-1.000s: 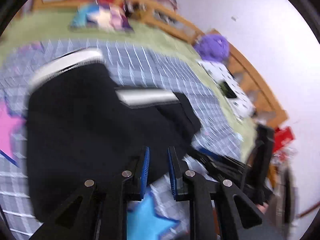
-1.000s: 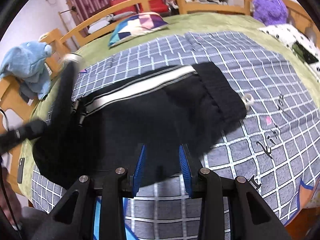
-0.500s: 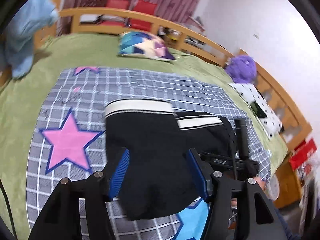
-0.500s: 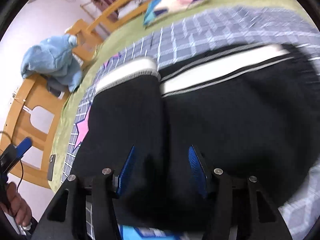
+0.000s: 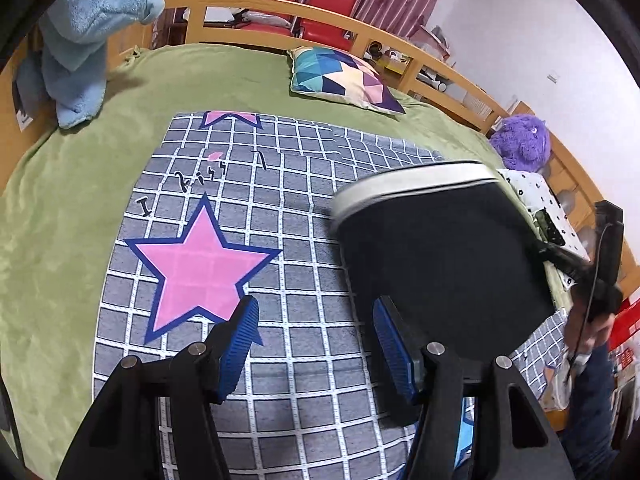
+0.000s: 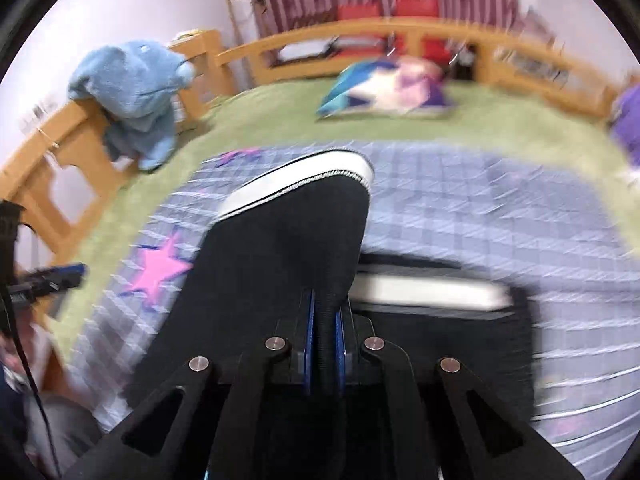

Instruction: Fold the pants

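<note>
While your left gripper (image 5: 316,344) stands wide apart and holds nothing, its blue fingers (image 5: 240,336) frame bare checked blanket (image 5: 304,216) with a pink star (image 5: 200,264) at about ten o'clock from them. In that left wrist view the black pants (image 5: 440,264) sit at about two o'clock from the gripper, a dark slab topped by a white stripe with grey edging, and they appear raised off the blanket on that side. Your right gripper shows at the far three o'clock edge of that view, beside the pants.

Your right gripper (image 6: 323,344) is pinched nearly closed, with a fold of the black pants (image 6: 288,248) clamped between its blue fingers (image 6: 308,340). In the right wrist view, which is blurred, the cloth rises from the fingers toward twelve o'clock and ends in the white stripe. Another part of the pants, with its own white stripe, lies flat on the blanket (image 6: 480,208) at about three o'clock.

Beyond the blanket is a green bed cover (image 5: 80,184). A patterned pillow (image 5: 344,80) lies at twelve o'clock, a blue plush toy (image 5: 84,40) hangs over the wooden rail (image 5: 400,40) at ten o'clock, and a purple plush toy (image 5: 520,142) sits at two o'clock.
</note>
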Demonstrator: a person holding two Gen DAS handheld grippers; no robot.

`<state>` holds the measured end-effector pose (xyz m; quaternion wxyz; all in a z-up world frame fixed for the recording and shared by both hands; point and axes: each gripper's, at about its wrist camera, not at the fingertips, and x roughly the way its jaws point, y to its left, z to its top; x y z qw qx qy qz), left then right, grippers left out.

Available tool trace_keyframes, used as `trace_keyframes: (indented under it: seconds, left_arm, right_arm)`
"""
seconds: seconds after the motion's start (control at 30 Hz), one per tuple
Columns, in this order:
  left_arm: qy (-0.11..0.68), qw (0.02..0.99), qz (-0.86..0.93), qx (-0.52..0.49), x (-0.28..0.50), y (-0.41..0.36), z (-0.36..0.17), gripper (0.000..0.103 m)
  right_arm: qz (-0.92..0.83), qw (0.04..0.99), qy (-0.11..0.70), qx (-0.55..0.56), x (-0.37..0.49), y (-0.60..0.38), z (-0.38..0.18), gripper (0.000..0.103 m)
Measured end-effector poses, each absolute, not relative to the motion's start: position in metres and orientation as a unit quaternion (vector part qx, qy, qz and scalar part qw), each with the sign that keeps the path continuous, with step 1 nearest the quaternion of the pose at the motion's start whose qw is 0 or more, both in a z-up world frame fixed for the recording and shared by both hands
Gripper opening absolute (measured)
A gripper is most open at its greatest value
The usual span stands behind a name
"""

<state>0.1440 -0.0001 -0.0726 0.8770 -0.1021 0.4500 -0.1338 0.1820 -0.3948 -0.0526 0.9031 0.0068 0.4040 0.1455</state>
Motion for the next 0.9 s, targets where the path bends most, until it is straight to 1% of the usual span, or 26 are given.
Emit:
trace_keyframes:
  seconds: [0.07, 0.1, 0.13, 0.17, 0.2, 0.23, 0.27, 0.33, 0.4, 0.43, 0.5, 0.57, 0.63, 0.67, 0.73, 0.8, 0.9]
  left_arm:
    - [0.453, 0.875, -0.132, -0.106, 0.147, 0.000, -0.076, 0.058]
    - [0.459, 0.871, -0.134, -0.114, 0.151, -0.002, -0.079, 0.058]
    - [0.464, 0.867, -0.138, -0.119, 0.152, -0.005, -0.080, 0.058]
    - [0.471, 0.861, -0.148, -0.125, 0.155, -0.010, -0.082, 0.058]
    - [0.476, 0.857, -0.154, -0.127, 0.155, -0.014, -0.084, 0.058]
    - [0.479, 0.853, -0.161, -0.126, 0.156, -0.018, -0.085, 0.058]
    - [0.485, 0.850, -0.167, -0.122, 0.155, -0.024, -0.086, 0.058]
    - [0.490, 0.847, -0.172, -0.111, 0.154, -0.034, -0.084, 0.058]
    - [0.490, 0.848, -0.181, -0.091, 0.151, -0.048, -0.081, 0.058]
    - [0.488, 0.849, -0.188, -0.077, 0.150, -0.058, -0.078, 0.058]
    - [0.481, 0.852, -0.200, -0.053, 0.148, -0.076, -0.072, 0.058]
    - [0.475, 0.852, -0.220, -0.038, 0.145, -0.094, -0.068, 0.058]
    - [0.470, 0.848, -0.243, -0.030, 0.141, -0.110, -0.070, 0.062]
    - [0.469, 0.845, -0.253, -0.027, 0.138, -0.119, -0.077, 0.062]
    - [0.478, 0.837, -0.266, -0.033, 0.134, -0.132, -0.093, 0.062]
    - [0.508, 0.812, -0.284, -0.040, 0.131, -0.148, -0.123, 0.062]
    - [0.549, 0.779, -0.301, -0.040, 0.124, -0.168, -0.166, 0.062]
  right_arm:
    - [0.104, 0.904, 0.416, 0.003, 0.184, -0.429, -0.056, 0.009]
    - [0.079, 0.902, 0.424, -0.013, 0.186, -0.445, -0.066, 0.012]
    - [0.064, 0.899, 0.433, -0.026, 0.188, -0.453, -0.079, 0.020]
    - [0.038, 0.887, 0.458, -0.040, 0.192, -0.466, -0.101, 0.019]
    - [0.004, 0.872, 0.488, -0.051, 0.196, -0.481, -0.125, 0.010]
    - [-0.014, 0.863, 0.504, -0.038, 0.195, -0.495, -0.147, 0.005]
    - [-0.009, 0.874, 0.487, -0.008, 0.189, -0.503, -0.151, 0.005]
    - [0.004, 0.877, 0.475, 0.071, 0.176, -0.520, -0.142, 0.006]
    - [0.013, 0.880, 0.461, 0.109, 0.168, -0.530, -0.127, 0.007]
    - [0.012, 0.887, 0.446, 0.118, 0.160, -0.531, -0.118, 0.011]
    - [0.027, 0.898, 0.421, 0.130, 0.146, -0.524, -0.105, 0.012]
    - [0.052, 0.897, 0.419, 0.129, 0.136, -0.508, -0.105, 0.015]
    - [0.059, 0.897, 0.425, 0.105, 0.130, -0.494, -0.114, 0.016]
    - [0.059, 0.893, 0.437, 0.087, 0.127, -0.486, -0.125, 0.019]
    - [0.047, 0.879, 0.466, 0.083, 0.125, -0.483, -0.147, 0.020]
    - [0.045, 0.871, 0.480, 0.096, 0.119, -0.484, -0.165, 0.020]
    - [0.044, 0.872, 0.482, 0.078, 0.109, -0.481, -0.157, 0.020]
